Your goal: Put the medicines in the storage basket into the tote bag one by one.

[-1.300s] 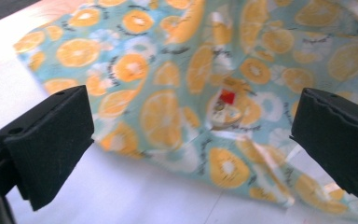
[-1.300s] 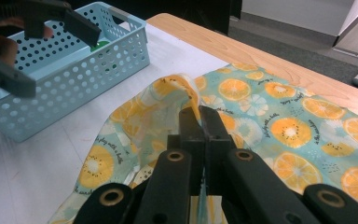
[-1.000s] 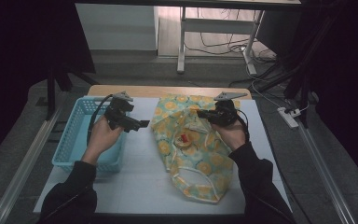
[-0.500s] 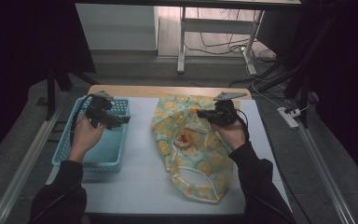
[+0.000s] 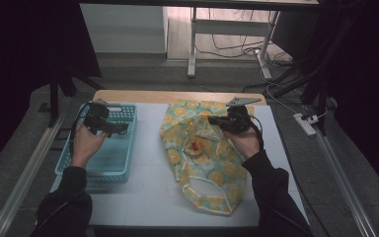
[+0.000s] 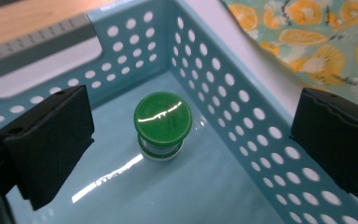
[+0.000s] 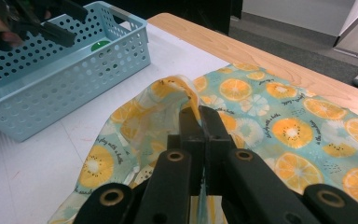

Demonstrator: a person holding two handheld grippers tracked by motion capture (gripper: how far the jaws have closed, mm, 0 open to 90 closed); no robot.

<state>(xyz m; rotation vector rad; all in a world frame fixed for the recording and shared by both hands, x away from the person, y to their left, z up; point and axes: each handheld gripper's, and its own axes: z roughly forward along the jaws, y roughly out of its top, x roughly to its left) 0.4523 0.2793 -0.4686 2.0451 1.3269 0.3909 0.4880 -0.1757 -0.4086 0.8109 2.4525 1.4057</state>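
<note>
A fabric bag [image 5: 205, 168] printed with orange slices lies on the white table. My right gripper [image 5: 212, 120] is shut on the bag's raised edge [image 7: 182, 88], holding it up off the table. A small jar with a red label [image 5: 194, 147] shows at the bag's mouth. My left gripper [image 5: 121, 129] hangs open over the light blue perforated basket [image 5: 103, 165]. In the left gripper view a small bottle with a green cap [image 6: 163, 116] stands upright on the basket floor [image 6: 205, 186], between and below the wide-apart jaws, untouched. The right gripper view shows the left gripper [image 7: 70, 37] above the basket [image 7: 65, 88].
The table's wooden far edge [image 5: 177, 96] runs behind the basket and bag. Metal rails [image 5: 24, 173] flank the table on both sides. A white desk leg and cables [image 5: 227, 44] stand on the floor beyond.
My left gripper has moved left and down, from beside the bag to over the basket. The right gripper has kept still with the bag's edge in it.
</note>
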